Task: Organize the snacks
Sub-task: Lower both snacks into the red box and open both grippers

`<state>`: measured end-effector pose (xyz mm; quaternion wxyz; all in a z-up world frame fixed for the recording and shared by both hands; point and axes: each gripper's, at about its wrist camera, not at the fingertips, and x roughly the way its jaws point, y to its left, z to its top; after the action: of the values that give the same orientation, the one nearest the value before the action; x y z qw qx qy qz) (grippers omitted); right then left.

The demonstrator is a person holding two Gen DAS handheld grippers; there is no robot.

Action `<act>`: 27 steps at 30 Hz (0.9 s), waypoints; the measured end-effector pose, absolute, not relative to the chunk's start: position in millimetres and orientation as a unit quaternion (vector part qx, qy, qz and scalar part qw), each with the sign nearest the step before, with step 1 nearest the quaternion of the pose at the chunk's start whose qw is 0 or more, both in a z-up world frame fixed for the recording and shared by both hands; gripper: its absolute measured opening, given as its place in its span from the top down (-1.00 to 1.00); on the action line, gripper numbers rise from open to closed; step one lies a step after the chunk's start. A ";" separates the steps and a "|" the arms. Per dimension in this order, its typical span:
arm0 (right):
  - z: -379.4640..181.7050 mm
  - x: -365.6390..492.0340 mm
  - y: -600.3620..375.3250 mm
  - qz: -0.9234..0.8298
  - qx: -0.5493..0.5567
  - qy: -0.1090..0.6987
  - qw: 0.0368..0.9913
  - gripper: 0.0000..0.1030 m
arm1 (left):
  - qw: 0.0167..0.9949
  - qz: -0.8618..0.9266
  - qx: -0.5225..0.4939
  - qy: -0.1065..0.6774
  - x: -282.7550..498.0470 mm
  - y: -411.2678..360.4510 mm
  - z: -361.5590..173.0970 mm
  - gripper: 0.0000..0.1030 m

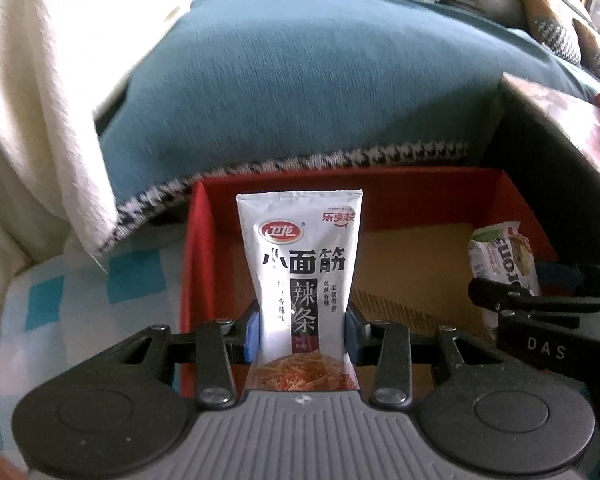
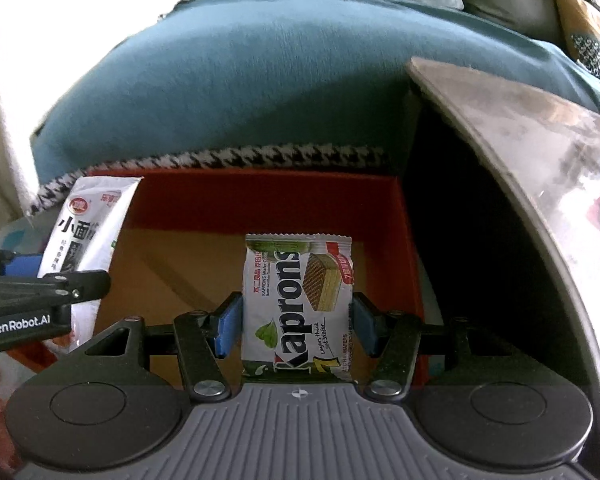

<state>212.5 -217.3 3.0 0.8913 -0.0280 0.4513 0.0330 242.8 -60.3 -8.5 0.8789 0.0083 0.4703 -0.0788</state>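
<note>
I have both packets gripped over the red box [image 2: 404,240], which sits on a blue-and-white checked cloth [image 1: 60,280] against the hem of a teal blanket [image 1: 300,80].

The biggest risk I see is the two grippers fouling each other: they hang side by side over the one box, and each shows at the edge of the other's view. If I lower both together, a linkage could catch and knock a packet loose.

Next, the left gripper [image 1: 302,330] is clamped narrow on the white spicy-strip pouch [image 1: 300,256], which stands right by the box's left wall. Coming down, its bottom could catch that wall, so the pouch would tip out onto the cloth.

The right gripper [image 2: 298,326] is closed on the Kaprons wafer pack [image 2: 298,300] over the box's right half. The wrapper looks slick, and I judge it could slide between the pads.

A table edge [image 2: 500,128] overhangs at the right, close to my right hand's path.

The cardboard floor [image 2: 180,260] of the box looks bare.
</note>
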 end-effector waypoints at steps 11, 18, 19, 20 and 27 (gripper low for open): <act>-22.1 227.0 -209.1 0.037 -0.047 0.469 0.881 -0.25 | 0.869 -0.075 0.022 0.488 248.5 -66.6 -26.7 0.31; -28.7 230.6 -206.6 0.043 -0.034 0.477 0.877 -0.26 | 0.868 -0.069 0.029 0.492 252.7 -68.8 -30.9 0.29; -30.3 231.1 -206.5 0.043 -0.032 0.479 0.876 -0.26 | 0.868 -0.069 0.029 0.491 253.3 -69.6 -31.3 0.29; -31.8 231.5 -206.6 0.042 -0.029 0.480 0.876 -0.27 | 0.868 -0.067 0.029 0.492 253.9 -69.4 -31.8 0.28; -28.3 233.7 -203.2 0.042 -0.030 0.474 0.879 -0.28 | 0.870 -0.064 0.040 0.487 255.2 -72.2 -31.4 0.09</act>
<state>233.7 -203.2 -28.3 0.8792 -0.0301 0.4736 0.0421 255.2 -72.2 -31.4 0.8702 0.0397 0.4869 -0.0638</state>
